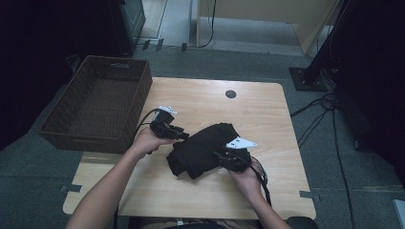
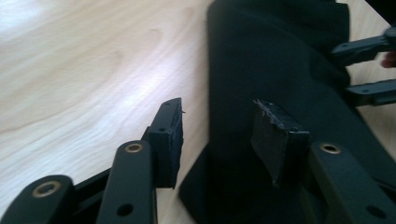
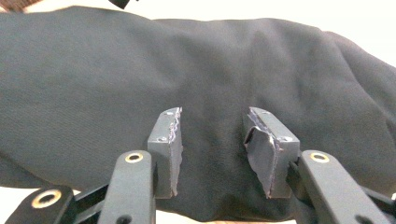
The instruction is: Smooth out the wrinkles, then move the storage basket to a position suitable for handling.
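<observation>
Both grippers' fingers [image 3: 180, 140] stand released at the folded black cloth [image 1: 205, 148], its underside hidden.

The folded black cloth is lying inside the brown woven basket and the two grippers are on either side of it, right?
Not quite. The folded black cloth lies on the light wooden table, not inside the brown woven basket, which stands apart at the table's left edge. The high view shows this. The left gripper and right gripper are indeed on either side of the cloth.
</observation>
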